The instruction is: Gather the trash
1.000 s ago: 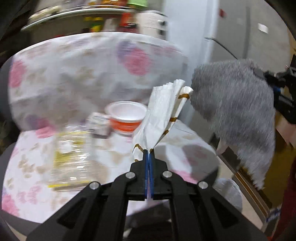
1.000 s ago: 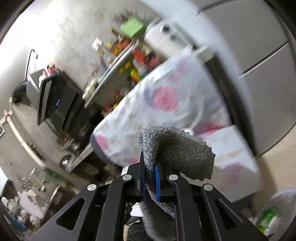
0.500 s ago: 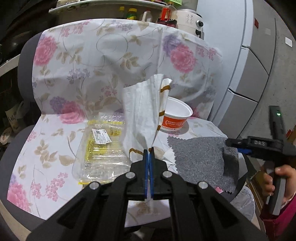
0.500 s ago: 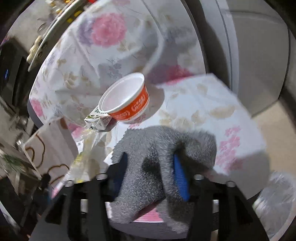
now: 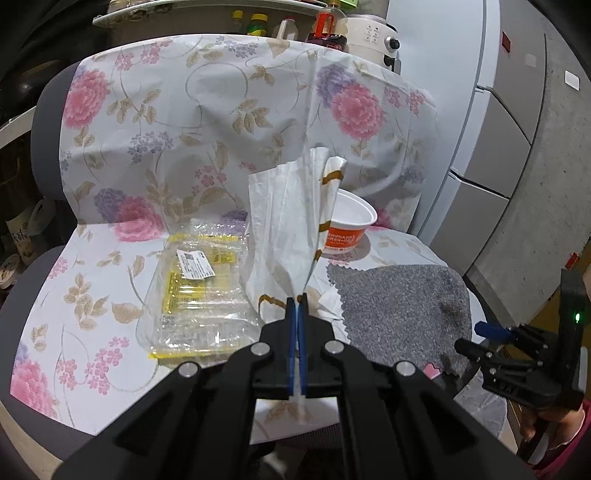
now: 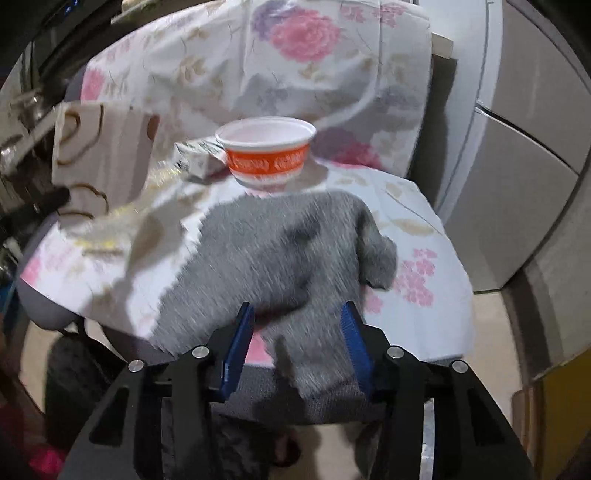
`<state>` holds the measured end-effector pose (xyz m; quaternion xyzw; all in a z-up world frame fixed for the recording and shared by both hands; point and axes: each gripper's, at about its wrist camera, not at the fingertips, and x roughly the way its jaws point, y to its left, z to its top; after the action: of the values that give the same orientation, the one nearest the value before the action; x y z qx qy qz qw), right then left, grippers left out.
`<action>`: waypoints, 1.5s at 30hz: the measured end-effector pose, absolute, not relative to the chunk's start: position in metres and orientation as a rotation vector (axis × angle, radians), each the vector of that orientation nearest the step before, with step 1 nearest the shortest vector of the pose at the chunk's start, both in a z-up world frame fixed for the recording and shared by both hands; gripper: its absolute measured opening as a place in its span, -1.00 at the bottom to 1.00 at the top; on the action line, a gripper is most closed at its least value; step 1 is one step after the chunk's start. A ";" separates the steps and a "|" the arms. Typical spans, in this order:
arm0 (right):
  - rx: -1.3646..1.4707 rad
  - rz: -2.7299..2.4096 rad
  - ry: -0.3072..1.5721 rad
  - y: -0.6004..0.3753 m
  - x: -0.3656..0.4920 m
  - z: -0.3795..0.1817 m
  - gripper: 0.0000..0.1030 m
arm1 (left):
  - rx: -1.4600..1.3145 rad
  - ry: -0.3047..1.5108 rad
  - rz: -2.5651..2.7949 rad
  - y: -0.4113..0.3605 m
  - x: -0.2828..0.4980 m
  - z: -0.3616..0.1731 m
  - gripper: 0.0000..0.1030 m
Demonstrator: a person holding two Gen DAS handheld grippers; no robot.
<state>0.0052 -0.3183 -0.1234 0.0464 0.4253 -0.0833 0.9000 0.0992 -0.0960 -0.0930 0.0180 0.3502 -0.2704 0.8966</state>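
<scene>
My left gripper (image 5: pixel 297 301) is shut on the bottom edge of a white paper bag (image 5: pixel 284 221) with brown marks, held upright over the floral-covered chair seat (image 5: pixel 74 295). A grey cloth (image 6: pixel 280 254) lies spread on the seat's right front and droops over the edge. My right gripper (image 6: pixel 297 314) hovers at that edge, its jaws closing; the cloth shows between the blue pads, which do not press on it. An orange-and-white bowl (image 6: pixel 267 151) and a small carton (image 6: pixel 197 157) stand at the back. A clear plastic tray (image 5: pixel 199 295) with yellow print lies on the left.
Grey fridge doors (image 5: pixel 498 147) stand close on the right of the chair. A shelf with bottles (image 5: pixel 258 26) runs behind the backrest. A hand (image 5: pixel 554 435) holds the right gripper's handle at the lower right.
The right gripper let go of the grey cloth, which now lies on the seat, and sank back to the seat's front edge. The left gripper with the bag shifted early, then held still.
</scene>
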 end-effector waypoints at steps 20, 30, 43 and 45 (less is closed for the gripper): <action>0.033 -0.034 0.756 -0.274 0.052 -0.063 -0.94 | -0.007 0.707 -0.562 -0.078 0.095 -0.086 -1.00; 0.104 0.027 0.449 -0.307 0.046 0.111 -0.94 | -0.020 0.653 -0.547 -0.076 0.097 -0.065 -1.00; 0.055 0.037 0.403 -0.284 0.054 0.126 -0.93 | -0.012 0.645 -0.565 -0.077 0.090 -0.061 -1.00; 0.061 0.019 0.396 -0.288 0.047 0.120 -0.93 | -0.012 0.643 -0.582 -0.081 0.088 -0.059 -1.00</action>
<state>0.0466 -0.2880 0.1196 0.0303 0.1965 0.0096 0.9800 0.0877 -0.0807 -0.0586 -0.0057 0.3113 -0.2819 0.9075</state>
